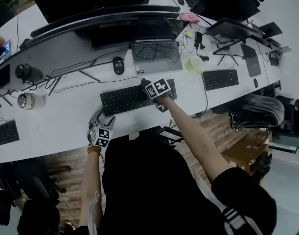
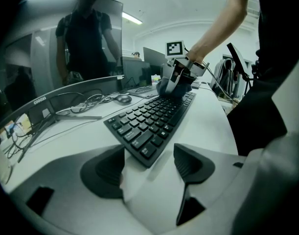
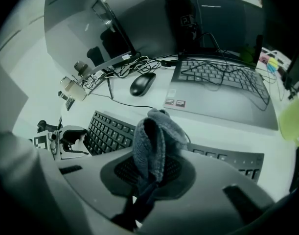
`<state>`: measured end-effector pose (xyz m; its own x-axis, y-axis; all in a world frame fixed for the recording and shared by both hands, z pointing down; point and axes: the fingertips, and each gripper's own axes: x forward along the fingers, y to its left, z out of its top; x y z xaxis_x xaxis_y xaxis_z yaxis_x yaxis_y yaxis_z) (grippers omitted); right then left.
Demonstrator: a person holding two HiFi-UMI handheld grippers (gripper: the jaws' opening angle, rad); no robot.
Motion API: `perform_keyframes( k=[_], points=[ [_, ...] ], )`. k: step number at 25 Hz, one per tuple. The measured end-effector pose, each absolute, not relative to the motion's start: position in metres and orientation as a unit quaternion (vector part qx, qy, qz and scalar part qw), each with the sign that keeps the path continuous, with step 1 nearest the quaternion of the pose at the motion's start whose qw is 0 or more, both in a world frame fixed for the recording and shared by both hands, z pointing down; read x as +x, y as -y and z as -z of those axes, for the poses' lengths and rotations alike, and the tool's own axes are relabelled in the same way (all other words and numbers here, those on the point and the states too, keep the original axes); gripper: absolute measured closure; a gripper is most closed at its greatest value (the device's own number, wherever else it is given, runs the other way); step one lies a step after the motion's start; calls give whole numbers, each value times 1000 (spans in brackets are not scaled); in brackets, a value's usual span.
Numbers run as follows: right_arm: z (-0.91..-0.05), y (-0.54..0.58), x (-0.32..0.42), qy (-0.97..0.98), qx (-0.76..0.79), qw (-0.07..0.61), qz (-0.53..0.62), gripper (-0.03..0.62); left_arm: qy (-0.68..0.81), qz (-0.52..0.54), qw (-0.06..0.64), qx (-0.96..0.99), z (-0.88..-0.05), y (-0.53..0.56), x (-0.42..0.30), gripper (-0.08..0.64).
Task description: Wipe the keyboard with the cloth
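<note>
A black keyboard lies on the white desk in front of me. My right gripper is over the keyboard's right end, shut on a bunched grey cloth that sticks out past its jaws. The cloth rests on or just above the keys; contact is hidden. My left gripper stands open at the keyboard's near left corner. In the left gripper view that corner lies between the two dark pads, apart from them. The right gripper shows at the keyboard's far end.
Behind the keyboard sit a mouse, an open laptop with cables over it, and a curved monitor. A second keyboard and a pale green cup lie to the right. Another keyboard is far left.
</note>
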<state>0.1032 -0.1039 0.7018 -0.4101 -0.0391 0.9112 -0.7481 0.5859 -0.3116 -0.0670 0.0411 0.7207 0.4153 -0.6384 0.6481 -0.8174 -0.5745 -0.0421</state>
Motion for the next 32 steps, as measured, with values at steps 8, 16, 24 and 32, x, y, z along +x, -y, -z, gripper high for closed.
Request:
perform_keyframes(
  k=[8,16,24,32],
  points=[
    [-702,102,98,749,249,484,-377,558,440,-315,138,830,-720,-41,-67,244],
    [-702,96,83,751,234,490,-374,558,439,-316,137,830,-719,-41,-65,244],
    [-702,89,57,758,214,486,-379,558,438,-315,138,830,-720,-41,-66,244],
    [-701,82,33,763,195,479,-387,558,437,-316,139,830,-720,-41,-67,244]
  ],
)
